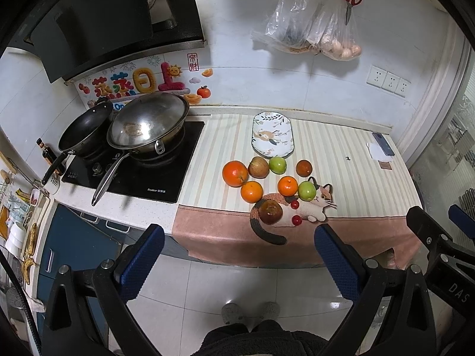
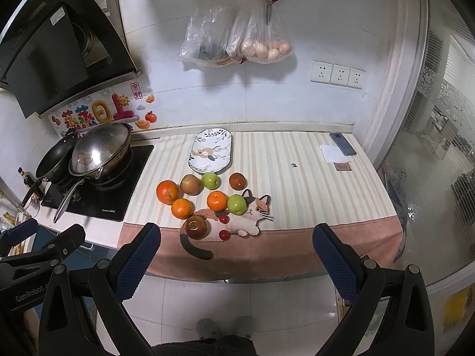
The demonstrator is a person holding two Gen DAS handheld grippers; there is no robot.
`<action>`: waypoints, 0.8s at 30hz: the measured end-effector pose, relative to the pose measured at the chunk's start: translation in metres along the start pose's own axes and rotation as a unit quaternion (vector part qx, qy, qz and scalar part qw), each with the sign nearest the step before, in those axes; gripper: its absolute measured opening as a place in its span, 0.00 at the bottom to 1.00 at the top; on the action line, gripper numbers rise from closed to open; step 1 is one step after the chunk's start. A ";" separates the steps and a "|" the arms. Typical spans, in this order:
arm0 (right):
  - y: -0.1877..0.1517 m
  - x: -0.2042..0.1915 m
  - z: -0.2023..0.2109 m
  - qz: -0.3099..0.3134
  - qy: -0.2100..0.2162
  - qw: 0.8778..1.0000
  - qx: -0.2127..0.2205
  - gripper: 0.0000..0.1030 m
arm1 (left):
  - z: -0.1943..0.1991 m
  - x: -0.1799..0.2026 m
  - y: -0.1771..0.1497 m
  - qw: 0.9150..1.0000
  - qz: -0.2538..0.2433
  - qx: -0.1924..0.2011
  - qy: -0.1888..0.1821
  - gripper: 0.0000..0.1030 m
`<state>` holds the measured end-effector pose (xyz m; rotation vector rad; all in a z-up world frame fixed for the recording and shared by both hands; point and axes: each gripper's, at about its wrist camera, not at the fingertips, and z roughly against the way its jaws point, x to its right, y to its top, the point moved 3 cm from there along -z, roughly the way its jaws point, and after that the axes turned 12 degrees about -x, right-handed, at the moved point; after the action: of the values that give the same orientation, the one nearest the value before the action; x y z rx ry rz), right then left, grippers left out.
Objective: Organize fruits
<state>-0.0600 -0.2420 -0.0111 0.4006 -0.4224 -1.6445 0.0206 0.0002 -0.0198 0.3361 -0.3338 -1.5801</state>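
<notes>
Orange and green fruits (image 1: 268, 188) are sitting clustered on the tabletop (image 1: 341, 160) before a plate (image 1: 272, 134). Both hand-held grippers, left (image 1: 239, 262) and right (image 2: 237, 262), are gaping wide, holding nothing. Only the right view is showing "GenRobot"; the left, "DAS".

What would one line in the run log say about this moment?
stage: start | left gripper: open, holds nothing | right gripper: open, holds nothing | fruits: on the cloth | plate: bare

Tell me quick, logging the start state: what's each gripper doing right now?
Left gripper: open, holding nothing, short of the counter.
Right gripper: open, holding nothing, also short of the fruit.
</notes>
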 end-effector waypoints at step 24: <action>0.006 -0.007 0.010 0.000 0.001 1.000 0.003 1.00 | 0.006 0.006 0.013 1.000 0.002 0.009 0.000 1.00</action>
<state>-0.0590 -0.2348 0.0003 0.4072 -0.4270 -1.6421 0.0297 -0.0058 -0.0090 0.3500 -0.3478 -1.5743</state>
